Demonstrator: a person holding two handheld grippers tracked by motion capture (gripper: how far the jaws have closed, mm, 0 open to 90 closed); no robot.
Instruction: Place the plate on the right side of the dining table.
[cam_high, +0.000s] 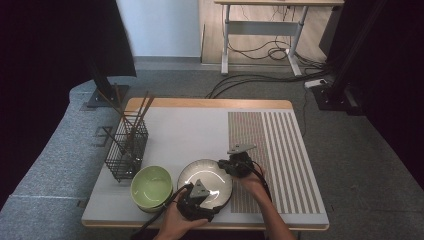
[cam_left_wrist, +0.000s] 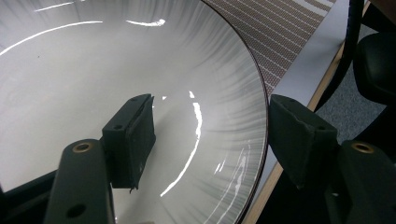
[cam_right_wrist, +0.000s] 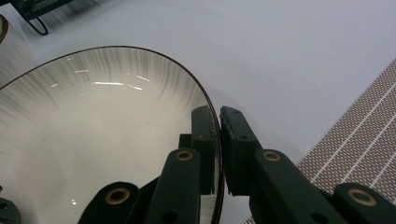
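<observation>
Right gripper view: my right claw (cam_right_wrist: 218, 154) pinches the plate (cam_right_wrist: 93, 140) rim; my left claw (cam_left_wrist: 210, 135) straddles it wide. One plate, one green bowl (cam_high: 151, 186).

A shallow white plate (cam_high: 207, 181) with grey radial streaks and a dark rim is seen lying upright at the desk's near edge

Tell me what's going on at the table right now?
A person works a plate with both grippers. The right gripper is shut on the plate's rim. The left gripper is open, one jaw over the plate and one outside its rim. A green bowl and a wire basket of chopsticks stand to the left.
</observation>
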